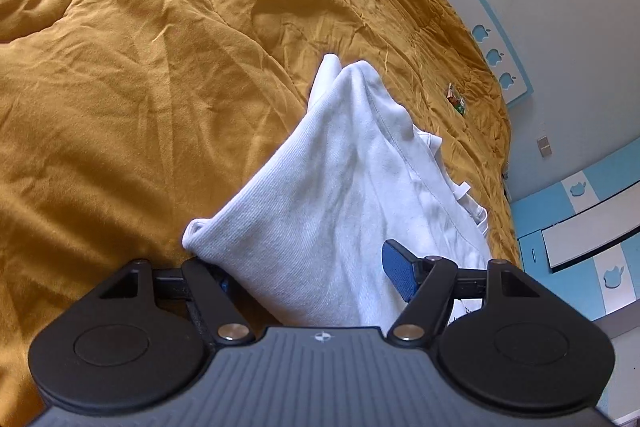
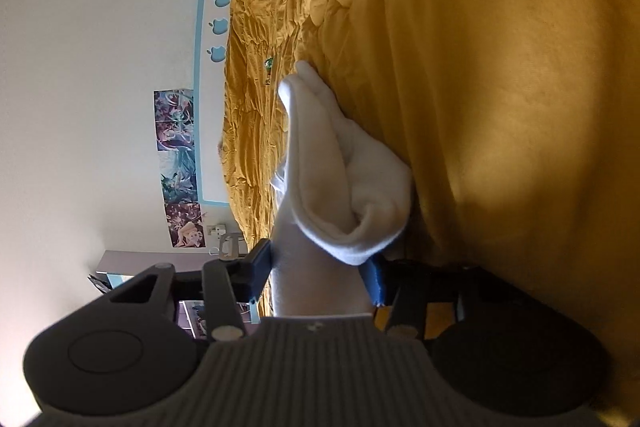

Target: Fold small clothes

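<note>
Gripping ribbed white garment [image 2: 320, 279], right claw [image 2: 316, 277], left claw [image 1: 310, 277] spread wide, rumpled mustard quilt [image 1: 140, 87].

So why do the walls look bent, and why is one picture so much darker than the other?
Left wrist view: the wide lens curves the wall at the frame edge; daylight falls evenly on the yellow blanket and white garment. Right wrist view: the picture is turned sideways, a sunlit patch fades into shadow across the blanket, and the gripper body below is dim.
</note>
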The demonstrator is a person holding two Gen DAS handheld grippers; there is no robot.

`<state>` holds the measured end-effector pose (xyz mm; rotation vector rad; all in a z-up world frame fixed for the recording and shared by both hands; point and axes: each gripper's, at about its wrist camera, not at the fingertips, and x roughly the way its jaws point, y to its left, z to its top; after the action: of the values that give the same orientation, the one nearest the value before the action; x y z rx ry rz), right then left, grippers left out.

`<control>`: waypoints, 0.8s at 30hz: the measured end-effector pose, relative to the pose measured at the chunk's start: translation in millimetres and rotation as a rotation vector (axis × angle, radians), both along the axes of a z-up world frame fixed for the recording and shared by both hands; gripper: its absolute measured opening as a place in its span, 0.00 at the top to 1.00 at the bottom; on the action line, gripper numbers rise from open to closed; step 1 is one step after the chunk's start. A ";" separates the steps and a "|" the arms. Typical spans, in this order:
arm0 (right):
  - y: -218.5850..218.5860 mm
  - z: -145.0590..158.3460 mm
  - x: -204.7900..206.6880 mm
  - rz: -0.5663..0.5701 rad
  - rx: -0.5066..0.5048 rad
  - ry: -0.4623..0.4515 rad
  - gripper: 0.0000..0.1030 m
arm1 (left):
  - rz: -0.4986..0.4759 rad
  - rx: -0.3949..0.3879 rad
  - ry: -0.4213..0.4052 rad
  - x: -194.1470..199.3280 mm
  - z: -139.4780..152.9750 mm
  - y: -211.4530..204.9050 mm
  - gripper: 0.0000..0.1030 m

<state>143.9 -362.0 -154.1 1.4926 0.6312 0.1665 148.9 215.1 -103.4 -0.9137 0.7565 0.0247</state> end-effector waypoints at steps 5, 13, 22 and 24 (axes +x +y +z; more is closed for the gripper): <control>-9.5 9.2 -33.2 -0.035 0.051 0.055 0.53 | -0.034 0.021 -0.017 -7.1 -2.1 2.5 0.25; -10.6 34.3 -40.0 -0.139 -0.081 0.229 0.51 | -0.050 0.057 -0.035 -9.0 -1.7 -2.4 0.25; -34.6 43.3 -56.6 -0.312 -0.156 0.179 0.97 | -0.066 0.064 -0.039 -12.9 -1.2 -2.0 0.25; -39.9 53.7 -50.9 -0.264 -0.240 0.161 0.98 | -0.056 0.068 -0.035 -13.8 -0.7 -2.3 0.30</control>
<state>93.0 -401.9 -100.4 1.3490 0.5544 -0.2285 135.1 212.9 -104.1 -0.8263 0.7447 -0.0152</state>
